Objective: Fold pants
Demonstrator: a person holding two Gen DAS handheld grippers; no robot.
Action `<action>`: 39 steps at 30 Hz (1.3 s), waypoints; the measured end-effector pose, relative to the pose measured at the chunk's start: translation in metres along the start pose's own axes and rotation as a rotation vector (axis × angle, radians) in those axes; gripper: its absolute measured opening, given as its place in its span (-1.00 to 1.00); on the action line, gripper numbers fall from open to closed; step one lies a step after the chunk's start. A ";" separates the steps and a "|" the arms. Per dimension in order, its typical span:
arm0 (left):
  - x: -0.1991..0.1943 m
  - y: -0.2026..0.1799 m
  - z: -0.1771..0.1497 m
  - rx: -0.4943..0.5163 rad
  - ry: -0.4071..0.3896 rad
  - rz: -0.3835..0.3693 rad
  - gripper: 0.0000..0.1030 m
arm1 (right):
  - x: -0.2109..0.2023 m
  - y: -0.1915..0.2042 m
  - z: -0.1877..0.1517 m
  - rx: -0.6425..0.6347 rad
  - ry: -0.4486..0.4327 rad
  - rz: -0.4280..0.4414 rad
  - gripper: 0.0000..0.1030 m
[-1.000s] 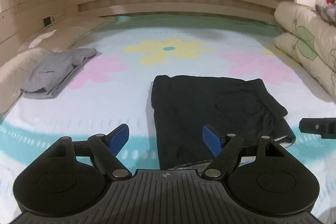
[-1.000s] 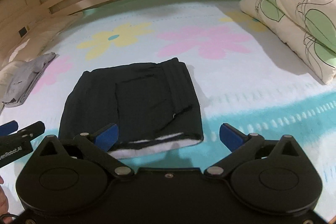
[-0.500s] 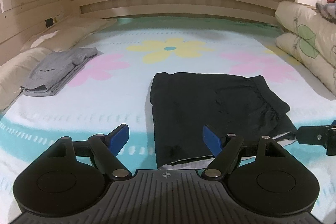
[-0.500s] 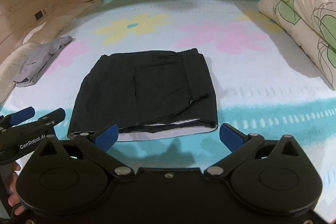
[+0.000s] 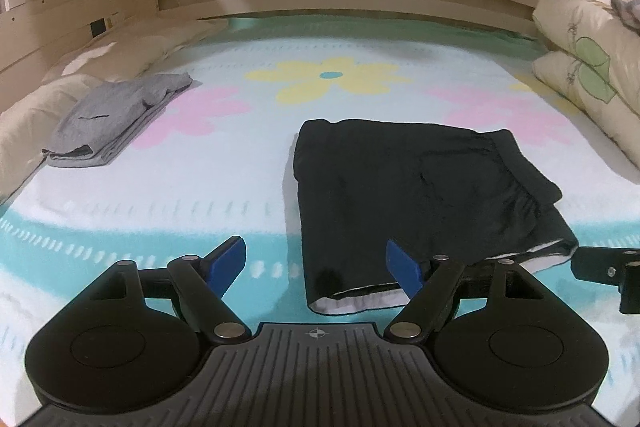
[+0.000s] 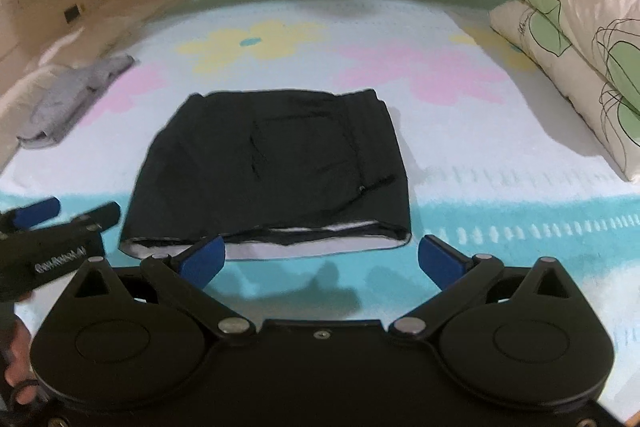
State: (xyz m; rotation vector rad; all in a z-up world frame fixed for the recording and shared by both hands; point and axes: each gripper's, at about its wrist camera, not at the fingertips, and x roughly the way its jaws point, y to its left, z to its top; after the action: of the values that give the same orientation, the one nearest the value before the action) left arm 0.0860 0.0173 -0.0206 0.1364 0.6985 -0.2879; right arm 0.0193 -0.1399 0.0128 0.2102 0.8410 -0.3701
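Black pants (image 5: pixel 420 195) are lying folded on the bed cover (image 5: pixel 192 195), in the middle and lower right of my left claw's picture. They are making a neat dark block, and a thin white edge is showing along the side nearest to me.

My left claw (image 5: pixel 316 263) is sitting at the bottom of that picture with its two blue fingertips (image 5: pixel 228 259) spread wide. It is holding nothing. The near left corner of the pants is lying between the fingertips and a little past them, and the right fingertip is showing in front of the dark cloth. I cannot tell if it is touching.

In my other picture, my right claw (image 6: pixel 324 259) is open wide too, and it is holding nothing. The pants (image 6: pixel 272 167) are lying in the middle of that frame, just past the fingertips. The white edge is running close to my left blue fingertip (image 6: pixel 202 261). The right fingertip is sitting over the bare teal cover (image 6: pixel 520 227), just off the pants' right corner.

My left claw (image 6: pixel 52 215) is poking into the lower left of that picture, beside the pants.

A folded grey cloth (image 5: pixel 116 119) is lying at the left, well apart from the pants. Pillows (image 6: pixel 568 39) with green leaves are stacked at the upper right.
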 end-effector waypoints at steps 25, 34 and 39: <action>0.003 -0.012 -0.001 0.027 0.024 0.000 0.48 | 0.000 0.000 -0.002 -0.025 0.003 -0.019 0.99; 0.002 -0.011 -0.003 0.039 0.019 -0.021 0.48 | 0.006 -0.005 -0.004 -0.023 0.018 -0.030 0.99; 0.003 -0.012 -0.003 0.046 0.020 -0.024 0.48 | 0.010 -0.004 -0.006 -0.028 0.032 -0.042 0.99</action>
State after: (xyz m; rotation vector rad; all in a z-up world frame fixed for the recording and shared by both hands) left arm 0.0821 0.0059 -0.0253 0.1752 0.7142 -0.3260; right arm 0.0195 -0.1439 0.0008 0.1732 0.8825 -0.3945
